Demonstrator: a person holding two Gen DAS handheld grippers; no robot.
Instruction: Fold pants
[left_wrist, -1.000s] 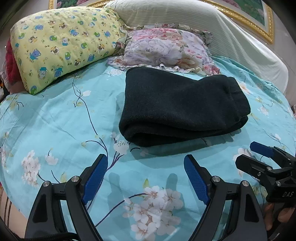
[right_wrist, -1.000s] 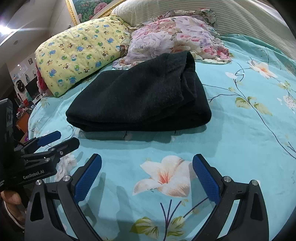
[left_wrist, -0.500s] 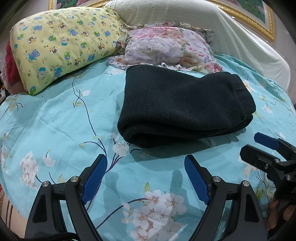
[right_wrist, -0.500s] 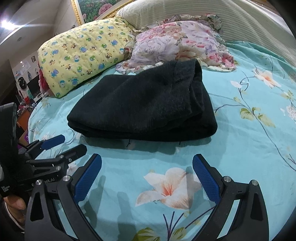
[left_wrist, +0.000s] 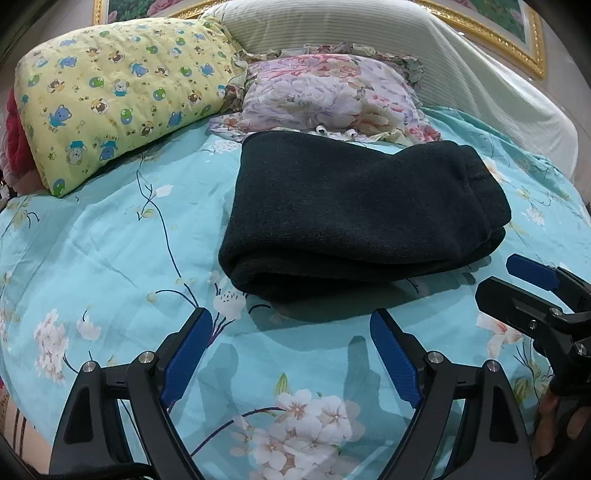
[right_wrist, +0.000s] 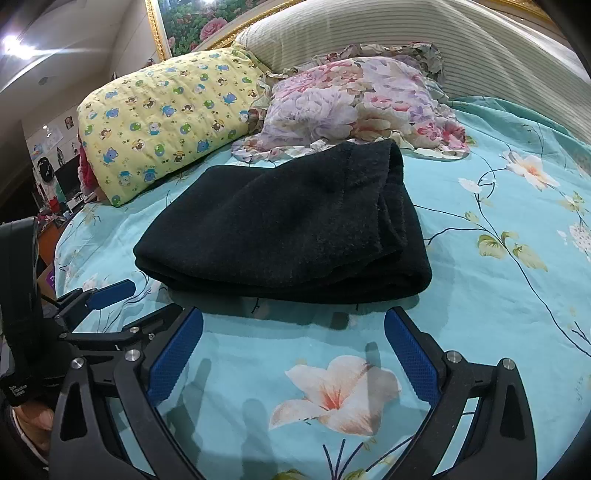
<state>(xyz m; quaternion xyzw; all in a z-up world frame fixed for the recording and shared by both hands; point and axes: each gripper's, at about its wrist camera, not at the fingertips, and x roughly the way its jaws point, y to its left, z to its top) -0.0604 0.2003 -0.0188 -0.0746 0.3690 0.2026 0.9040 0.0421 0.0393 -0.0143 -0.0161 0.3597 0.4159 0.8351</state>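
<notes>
Pants (left_wrist: 354, 218) folded on bedspread (left_wrist: 110, 251); grippers apart

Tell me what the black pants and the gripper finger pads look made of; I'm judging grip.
Pants: thick, matte, fuzzy knit, probably fleece; soft rounded folds. Left gripper pads: blue, with a fine grid texture, likely rubber or plastic; which one is unclear.

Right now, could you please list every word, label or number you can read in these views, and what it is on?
White label on the left tongs: two lines, too small to read.
Tiny print on the yellow pillow: too blurred to read.
No other text is visible.
</notes>
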